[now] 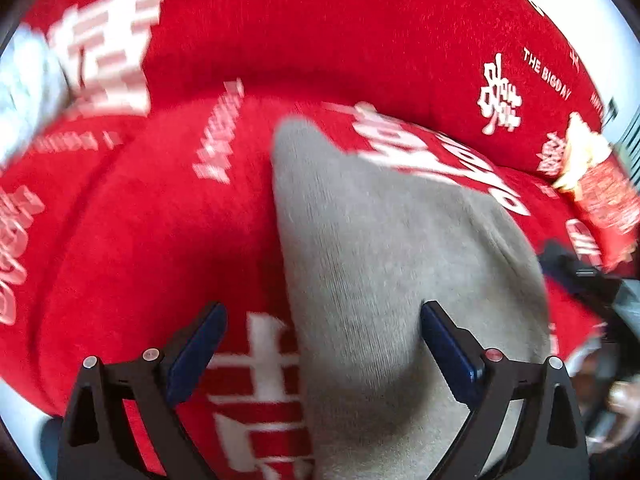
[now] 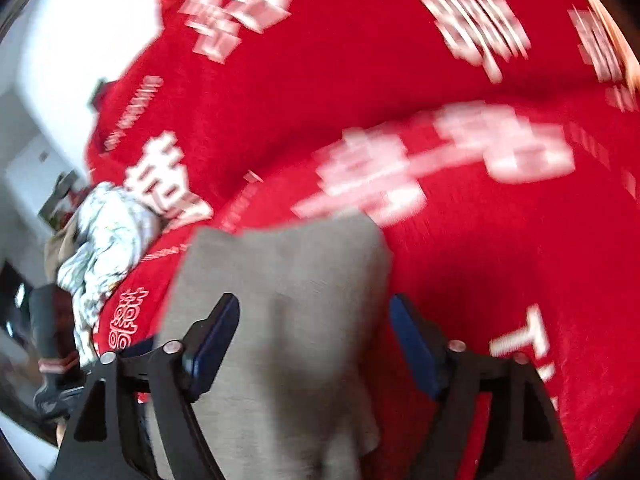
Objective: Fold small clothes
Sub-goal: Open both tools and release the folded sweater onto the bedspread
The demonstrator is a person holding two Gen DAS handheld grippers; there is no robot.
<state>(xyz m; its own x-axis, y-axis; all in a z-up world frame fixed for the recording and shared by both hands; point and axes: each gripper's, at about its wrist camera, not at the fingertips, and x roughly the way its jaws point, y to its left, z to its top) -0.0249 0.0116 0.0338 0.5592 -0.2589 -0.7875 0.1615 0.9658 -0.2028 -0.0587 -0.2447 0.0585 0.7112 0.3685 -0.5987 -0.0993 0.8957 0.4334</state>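
Note:
A small grey knit garment [image 1: 384, 248] lies flat on a red blanket [image 1: 168, 224] printed with white characters. In the left wrist view its pointed corner reaches up and away from me. My left gripper [image 1: 324, 320] hovers over the garment's near left edge. It is open wide, and its blue pads [image 1: 200, 352] stand clear of the cloth. The right wrist view shows the same grey garment [image 2: 288, 280] as a squarer panel. My right gripper [image 2: 314, 314] is open above its near part, with cloth below the gap and nothing pinched.
A crumpled white patterned cloth [image 2: 108, 248] sits at the blanket's left side, also blurred as the white cloth [image 1: 24, 92]. A red and yellow snack packet [image 1: 600, 192] lies at the right. White wall [image 2: 80, 40] shows beyond the blanket. Both views are motion-blurred.

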